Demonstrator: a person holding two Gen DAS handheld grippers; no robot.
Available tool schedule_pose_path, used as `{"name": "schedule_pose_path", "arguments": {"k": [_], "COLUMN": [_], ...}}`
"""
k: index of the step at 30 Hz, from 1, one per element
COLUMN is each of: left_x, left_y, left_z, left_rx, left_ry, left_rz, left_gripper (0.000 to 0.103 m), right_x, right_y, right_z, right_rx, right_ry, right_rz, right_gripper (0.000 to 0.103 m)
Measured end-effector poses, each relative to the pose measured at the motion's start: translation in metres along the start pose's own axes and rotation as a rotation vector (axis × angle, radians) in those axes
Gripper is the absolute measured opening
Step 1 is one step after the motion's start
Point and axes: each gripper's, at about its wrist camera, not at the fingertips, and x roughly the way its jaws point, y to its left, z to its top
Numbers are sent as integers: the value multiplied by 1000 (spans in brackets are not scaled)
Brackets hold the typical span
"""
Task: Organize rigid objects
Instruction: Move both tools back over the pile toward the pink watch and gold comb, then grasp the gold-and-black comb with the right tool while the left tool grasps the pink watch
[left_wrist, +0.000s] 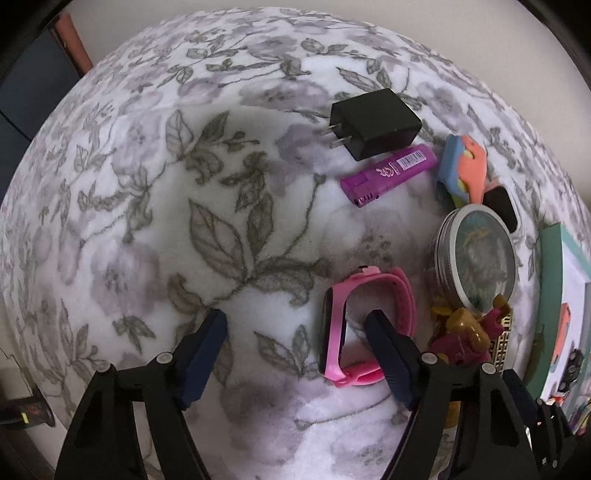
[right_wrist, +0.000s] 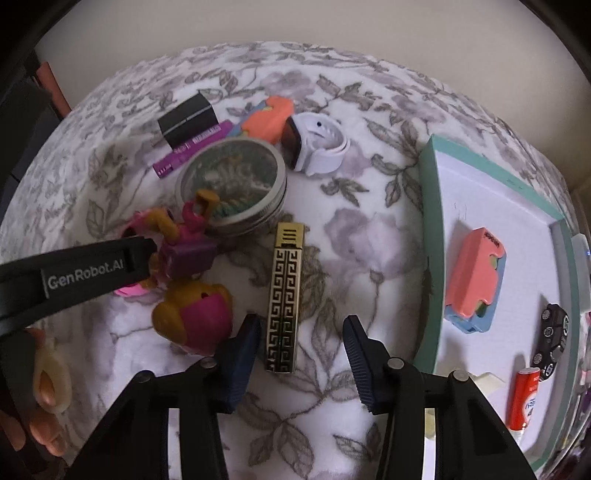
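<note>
My left gripper is open; its right finger reaches through the loop of a pink smartwatch lying on the floral blanket. My right gripper is open, its fingers on either side of the near end of a gold-and-black patterned lighter. A maroon and tan toy figure lies left of the lighter, also in the left wrist view. The left gripper's arm crosses the right wrist view.
A round tin, black charger, purple lighter, coral-blue block and white smartwatch lie on the blanket. A teal-edged white box lid on the right holds a coral block, a black gadget and a red tube.
</note>
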Motion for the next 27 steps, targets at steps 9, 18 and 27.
{"name": "schedule_pose_path", "arguments": {"k": [9,18,27], "left_x": [-2,-8,-12], "left_y": [-6,-13,1], "left_z": [-3,2,2], "left_rx": [21,14,-36], "left_ry": [-18,-27,-31], "left_rz": [1,-20,-35], "left_gripper": [68,36,23], "right_x": [0,2,3], "right_y": [-3,-23,-37], "right_z": [0,3,1], "right_rx": [26,95,147], "right_ry": [-19,-18,-15], "right_rz": [11,49,96], "right_gripper": [37,17,18]}}
